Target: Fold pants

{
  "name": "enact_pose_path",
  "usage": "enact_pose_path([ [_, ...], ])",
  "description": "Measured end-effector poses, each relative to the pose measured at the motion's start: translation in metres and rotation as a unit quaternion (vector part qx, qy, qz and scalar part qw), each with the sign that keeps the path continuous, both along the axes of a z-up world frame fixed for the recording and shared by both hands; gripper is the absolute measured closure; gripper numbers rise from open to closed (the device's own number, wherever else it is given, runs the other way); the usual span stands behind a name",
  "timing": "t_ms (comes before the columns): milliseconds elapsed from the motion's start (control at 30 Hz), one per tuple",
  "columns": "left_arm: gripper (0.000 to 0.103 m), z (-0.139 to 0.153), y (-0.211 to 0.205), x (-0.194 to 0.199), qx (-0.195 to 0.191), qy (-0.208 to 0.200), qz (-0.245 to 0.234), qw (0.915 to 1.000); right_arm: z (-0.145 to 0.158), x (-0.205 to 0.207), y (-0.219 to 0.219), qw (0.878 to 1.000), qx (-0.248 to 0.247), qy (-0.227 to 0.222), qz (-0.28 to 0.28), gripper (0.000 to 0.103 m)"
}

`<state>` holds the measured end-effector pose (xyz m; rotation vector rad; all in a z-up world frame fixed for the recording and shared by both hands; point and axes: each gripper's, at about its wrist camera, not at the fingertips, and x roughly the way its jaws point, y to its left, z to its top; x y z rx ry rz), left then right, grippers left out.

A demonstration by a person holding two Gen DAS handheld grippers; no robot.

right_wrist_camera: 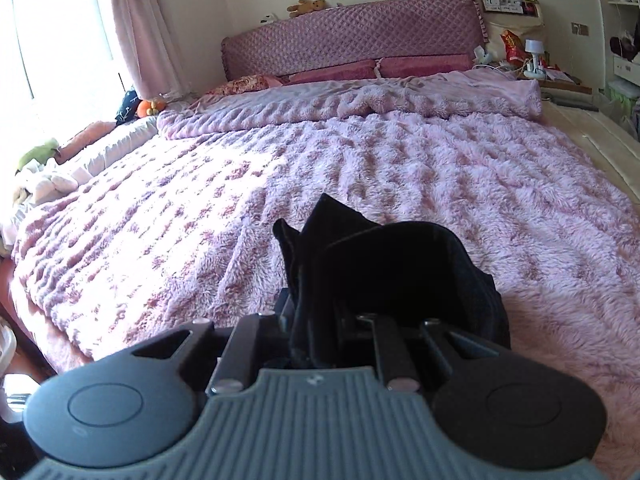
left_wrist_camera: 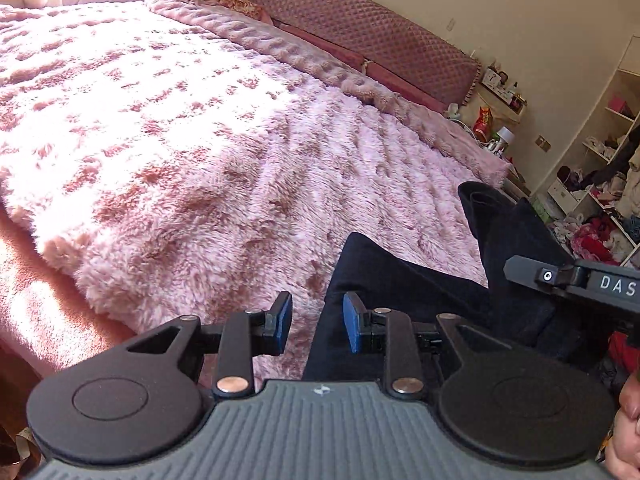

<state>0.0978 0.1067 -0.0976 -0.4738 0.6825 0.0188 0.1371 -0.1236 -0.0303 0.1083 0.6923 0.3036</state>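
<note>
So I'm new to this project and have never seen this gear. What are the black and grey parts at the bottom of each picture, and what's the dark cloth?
Each picture comes from a camera mounted on a hand-held gripper, looking forward along its two fingers. A person holds one in each hand; there is no robot arm. In the left-wrist view, the left gripper is open, its blue-padded fingers apart just above the dark pants. In the right-wrist view, the right gripper is closed on a bunch of those pants. They rest on a fluffy pink blanket covering a bed.
</note>
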Motion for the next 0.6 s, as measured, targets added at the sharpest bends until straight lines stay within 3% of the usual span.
enact_pose_path([
  [67, 0.072, 0.003, 0.01, -0.005, 0.005, -0.005, 0.018, 0.9998, -0.006, -0.006, 0.026, 0.998, -0.053, -0.018, 0.0, 0.092],
  [200, 0.073, 0.01, 0.029, -0.015, 0.028, -0.022, 0.052, 0.998, -0.031, -0.019, 0.081, 0.981, -0.179, -0.067, 0.003, 0.092],
  [400, 0.073, 0.013, 0.068, -0.029, 0.007, -0.023, 0.104, 0.9943, -0.068, -0.025, 0.128, 0.967, -0.242, -0.073, 0.026, 0.092],
  [600, 0.072, 0.01, 0.089, -0.038, -0.013, -0.021, 0.136, 0.9905, -0.11, -0.018, 0.165, 0.933, -0.339, -0.123, 0.006, 0.089],
])
